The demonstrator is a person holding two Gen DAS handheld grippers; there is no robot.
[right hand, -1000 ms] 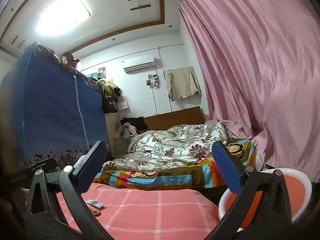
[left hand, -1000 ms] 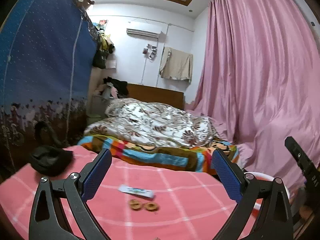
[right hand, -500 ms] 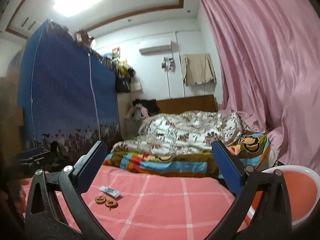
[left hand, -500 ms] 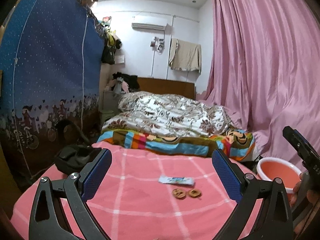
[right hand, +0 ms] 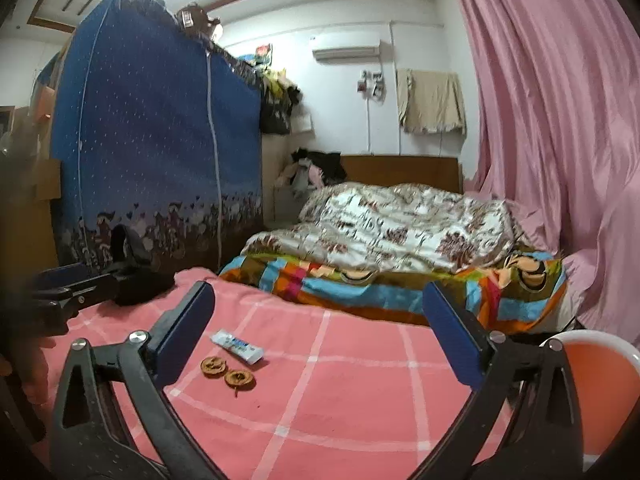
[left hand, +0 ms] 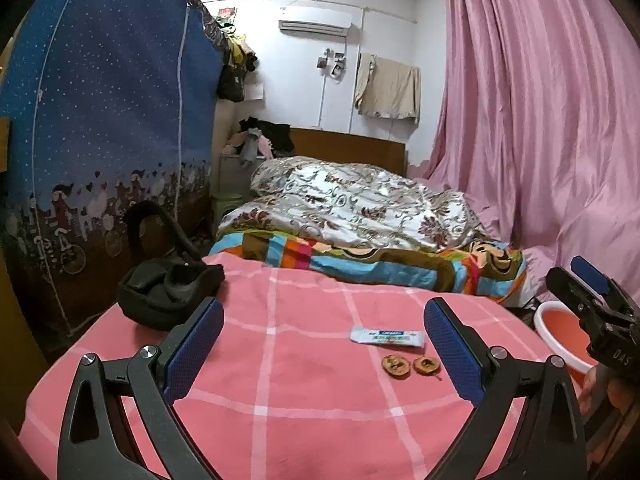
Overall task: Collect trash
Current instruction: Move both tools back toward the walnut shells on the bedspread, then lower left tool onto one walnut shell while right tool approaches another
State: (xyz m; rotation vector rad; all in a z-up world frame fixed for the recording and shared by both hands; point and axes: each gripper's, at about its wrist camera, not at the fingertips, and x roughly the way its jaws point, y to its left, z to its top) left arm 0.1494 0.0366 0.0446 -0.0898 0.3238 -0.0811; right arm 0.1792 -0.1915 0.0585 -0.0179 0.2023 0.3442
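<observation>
A white wrapper [left hand: 387, 337] [right hand: 237, 346] lies flat on the pink checked bedspread [left hand: 304, 364] [right hand: 340, 384]. Just in front of it sit two small round brown shells [left hand: 411, 365] [right hand: 228, 372], side by side. My left gripper [left hand: 324, 344] hovers open over the spread, the trash lying a little beyond its right finger. My right gripper [right hand: 320, 328] is open too, and the trash lies near its left finger [right hand: 182, 338]. Nothing is between either pair of fingers. An orange basin with a white rim [left hand: 560, 340] [right hand: 592, 384] stands off the bed's right side.
A black bag [left hand: 164, 288] [right hand: 140, 280] rests at the spread's far left corner. Behind it is a blue fabric wardrobe [left hand: 104, 128]. A crumpled floral quilt [left hand: 352, 208] covers the bed's far half. Pink curtains [left hand: 540, 120] hang on the right.
Both cameras have tilted down and drawn nearer the bed. The wrapper and shells now sit higher and larger in view. Both grippers stay open.
</observation>
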